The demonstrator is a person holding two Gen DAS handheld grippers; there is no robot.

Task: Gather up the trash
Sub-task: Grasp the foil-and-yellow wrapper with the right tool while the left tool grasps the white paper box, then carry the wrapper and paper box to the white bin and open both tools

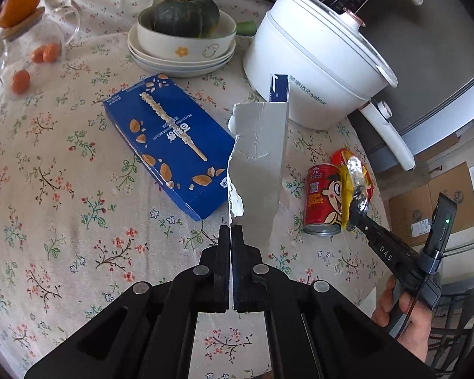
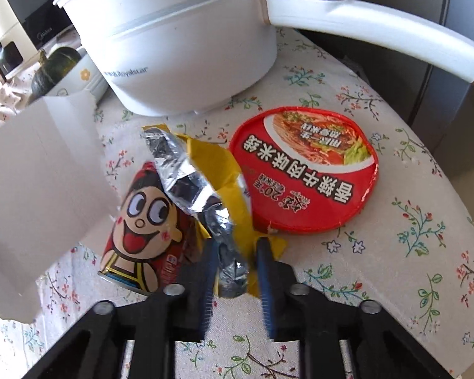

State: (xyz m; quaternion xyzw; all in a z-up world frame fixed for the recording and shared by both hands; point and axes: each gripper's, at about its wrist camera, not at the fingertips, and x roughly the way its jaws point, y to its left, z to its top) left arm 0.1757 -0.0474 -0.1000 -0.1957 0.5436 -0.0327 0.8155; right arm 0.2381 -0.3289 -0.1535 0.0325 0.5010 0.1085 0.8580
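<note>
Now | torn grey card (image 1: 257, 161) | crumpled yellow foil wrapper (image 2: 202, 177)

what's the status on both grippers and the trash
Left gripper shut on torn card. Right gripper holds foil wrapper. Red can, noodle lid left on table.

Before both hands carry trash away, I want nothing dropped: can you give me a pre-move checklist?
1. Left gripper shut on the torn grey cardboard piece: ok.
2. Right gripper around the crumpled yellow foil wrapper: ok, though the grip looks loose.
3. Wrapper clear of the table: cannot tell.
4. Red cartoon drink can upright: not ok, it lies on its side.
5. Red round noodle-bowl lid collected: not ok, still on the tablecloth.
6. Blue biscuit box collected: not ok.
</note>
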